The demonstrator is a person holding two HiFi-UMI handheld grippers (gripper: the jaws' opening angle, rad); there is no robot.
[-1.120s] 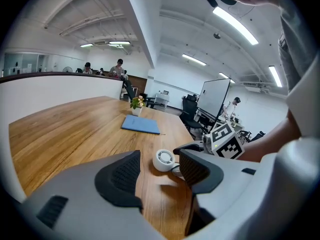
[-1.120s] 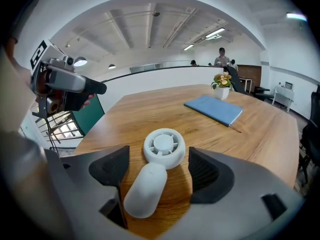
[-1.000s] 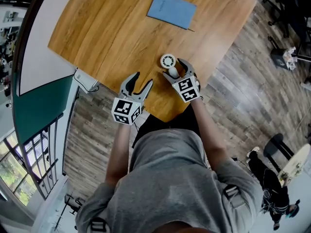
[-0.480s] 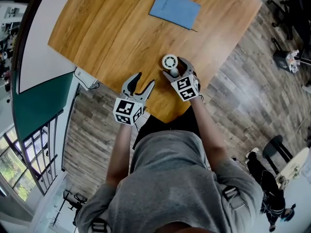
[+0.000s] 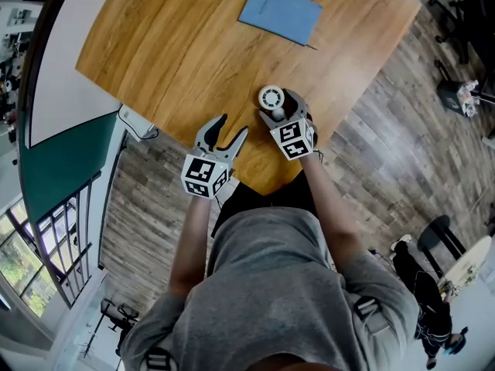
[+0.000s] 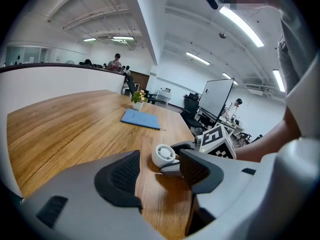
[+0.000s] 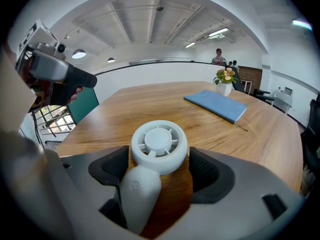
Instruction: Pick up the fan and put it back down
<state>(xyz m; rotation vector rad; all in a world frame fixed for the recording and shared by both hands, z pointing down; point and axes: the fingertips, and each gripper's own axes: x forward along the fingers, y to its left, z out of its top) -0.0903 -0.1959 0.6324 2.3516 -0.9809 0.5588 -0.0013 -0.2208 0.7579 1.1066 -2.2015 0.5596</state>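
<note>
Jaws of the right gripper (image 7: 159, 160) stand parted around the fan (image 7: 159, 143) — its round head sits between the two pads, just beside each, and its handle leans toward the pad at that view's left. We see the fan low on the wooden table (image 5: 178, 45), near the edge closest to the person. The left gripper (image 6: 159, 170) is released too, with nothing between its jaws; it hovers beside the right one, facing the fan. Farther across the table lies a blue folder (image 5: 280, 12) — and beyond it, in the right gripper view, a small potted plant (image 7: 226, 81).
</note>
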